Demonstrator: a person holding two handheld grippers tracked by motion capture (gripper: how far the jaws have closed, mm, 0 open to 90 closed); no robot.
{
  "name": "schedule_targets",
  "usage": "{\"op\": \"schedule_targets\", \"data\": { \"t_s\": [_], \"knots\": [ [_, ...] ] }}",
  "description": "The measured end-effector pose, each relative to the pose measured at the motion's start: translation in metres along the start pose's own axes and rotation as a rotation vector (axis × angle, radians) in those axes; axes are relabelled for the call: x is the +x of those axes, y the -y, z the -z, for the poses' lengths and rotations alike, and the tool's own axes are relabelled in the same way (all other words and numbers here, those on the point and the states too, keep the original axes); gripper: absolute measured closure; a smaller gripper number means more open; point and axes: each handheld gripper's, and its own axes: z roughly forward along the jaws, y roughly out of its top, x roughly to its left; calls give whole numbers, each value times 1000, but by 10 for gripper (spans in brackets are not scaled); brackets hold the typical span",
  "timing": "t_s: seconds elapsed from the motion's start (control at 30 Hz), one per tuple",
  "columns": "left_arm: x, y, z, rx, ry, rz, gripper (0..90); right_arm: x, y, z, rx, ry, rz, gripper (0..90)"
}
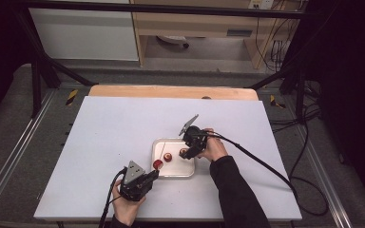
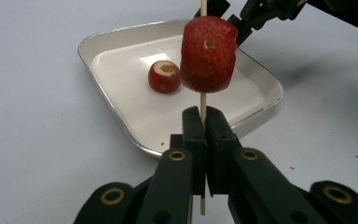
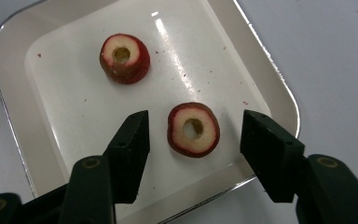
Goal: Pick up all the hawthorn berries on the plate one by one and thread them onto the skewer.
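Observation:
A wooden skewer point(image 2: 203, 100) stands upright between the jaws of my left gripper point(image 2: 204, 116), which is shut on it. A red cored fruit piece point(image 2: 208, 53) is threaded on it above the jaws. In the high view this gripper point(image 1: 153, 175) holds the fruit piece point(image 1: 158, 164) at the front left corner of the white tray point(image 1: 176, 175). My right gripper point(image 3: 195, 122) is open low over the tray point(image 3: 9, 116), one jaw on each side of a cored fruit ring point(image 3: 193, 140). A second ring point(image 3: 124, 58) lies farther in.
The tray point(image 2: 98, 42) sits right of centre on the white table point(image 1: 109, 142). Small red crumbs dot its floor. The right gripper point(image 1: 187, 152) and a hand in a dark sleeve point(image 1: 233, 190) come in from the right. A cable point(image 1: 266, 166) trails across the table.

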Motion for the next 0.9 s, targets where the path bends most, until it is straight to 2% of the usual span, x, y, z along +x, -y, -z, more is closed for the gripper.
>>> {"op": "schedule_targets", "data": {
  "t_s": [0.1,0.27,0.5,0.8,0.9],
  "knots": [
    [0,0,0,4,-2,-4,882,0,0,-3,22,-6,20,478],
    [-1,0,-2,8,5,-4,881,-1,0,-5,24,-17,39,527],
    [0,1,-2,11,0,-7,882,-1,-2,-8,32,-40,42,586],
    [0,1,-2,11,2,-6,882,0,-2,-9,45,-47,20,611],
    [0,1,-1,9,1,-6,882,1,-2,-5,22,-45,-14,612]
  ]
}}
